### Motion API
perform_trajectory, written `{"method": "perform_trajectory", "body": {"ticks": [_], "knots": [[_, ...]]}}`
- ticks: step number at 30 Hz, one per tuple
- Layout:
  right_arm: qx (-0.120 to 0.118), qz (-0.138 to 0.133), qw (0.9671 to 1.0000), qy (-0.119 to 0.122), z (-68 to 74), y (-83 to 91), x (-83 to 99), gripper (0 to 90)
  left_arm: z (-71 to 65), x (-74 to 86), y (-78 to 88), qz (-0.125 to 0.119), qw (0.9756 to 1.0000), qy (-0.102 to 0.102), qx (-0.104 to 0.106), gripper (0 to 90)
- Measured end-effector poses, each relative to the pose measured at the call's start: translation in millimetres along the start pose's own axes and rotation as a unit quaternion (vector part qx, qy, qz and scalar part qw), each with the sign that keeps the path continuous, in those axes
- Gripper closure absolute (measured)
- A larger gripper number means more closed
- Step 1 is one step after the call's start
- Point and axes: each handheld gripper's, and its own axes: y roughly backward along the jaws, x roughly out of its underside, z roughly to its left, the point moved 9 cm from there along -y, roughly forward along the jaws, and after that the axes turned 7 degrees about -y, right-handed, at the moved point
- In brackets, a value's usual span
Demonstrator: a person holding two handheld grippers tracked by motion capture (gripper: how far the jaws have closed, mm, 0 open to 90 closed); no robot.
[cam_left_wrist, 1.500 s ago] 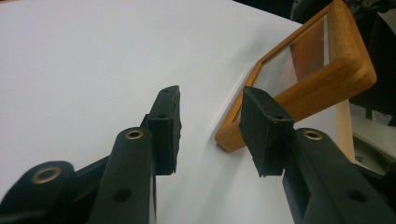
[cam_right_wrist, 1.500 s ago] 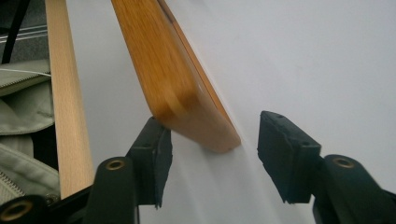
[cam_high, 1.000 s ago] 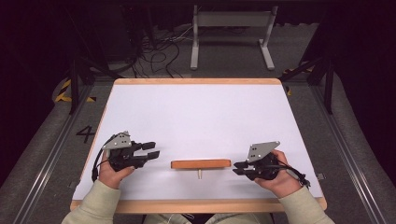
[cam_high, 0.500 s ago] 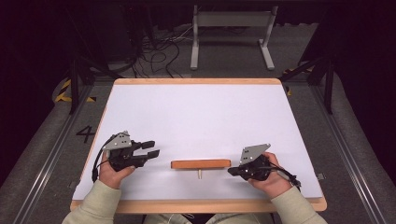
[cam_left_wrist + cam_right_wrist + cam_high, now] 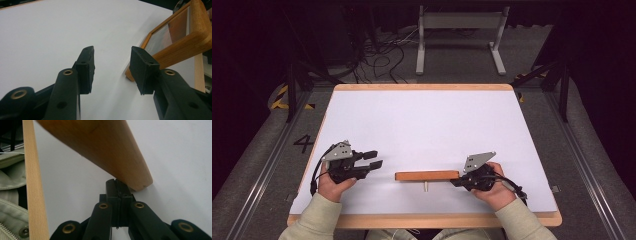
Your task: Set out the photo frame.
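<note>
At the lower centre of the high view, a standing wooden picture frame (image 5: 427, 175) sits on the white table (image 5: 422, 125) between the gaping, empty left gripper (image 5: 371, 164) and the closed, empty right gripper (image 5: 457, 182), whose nudge could topple it.

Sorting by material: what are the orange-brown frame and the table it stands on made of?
The frame looks like smooth-finished wood, given its warm grain and rounded edges, with a clear, possibly glass, pane. The table has a matte white top, perhaps laminate, with a pale wood edge.
</note>
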Motion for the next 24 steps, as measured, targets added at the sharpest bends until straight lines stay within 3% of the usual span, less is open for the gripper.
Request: {"method": "perform_trajectory", "body": {"ticks": [10, 24], "knots": [[0.016, -0.012, 0.9992, -0.036, -17.5, -6.0, -9.8, 90.0, -0.3, 0.1, -0.6, 0.001, 1.0, -0.003, -0.001, 55.7], [0.034, -0.02, 0.9972, -0.064, -37.5, -15.6, -33.0, 90.0, 0.3, 1.0, 0.1, 0.001, 1.0, -0.001, -0.002, 55.8]]}}
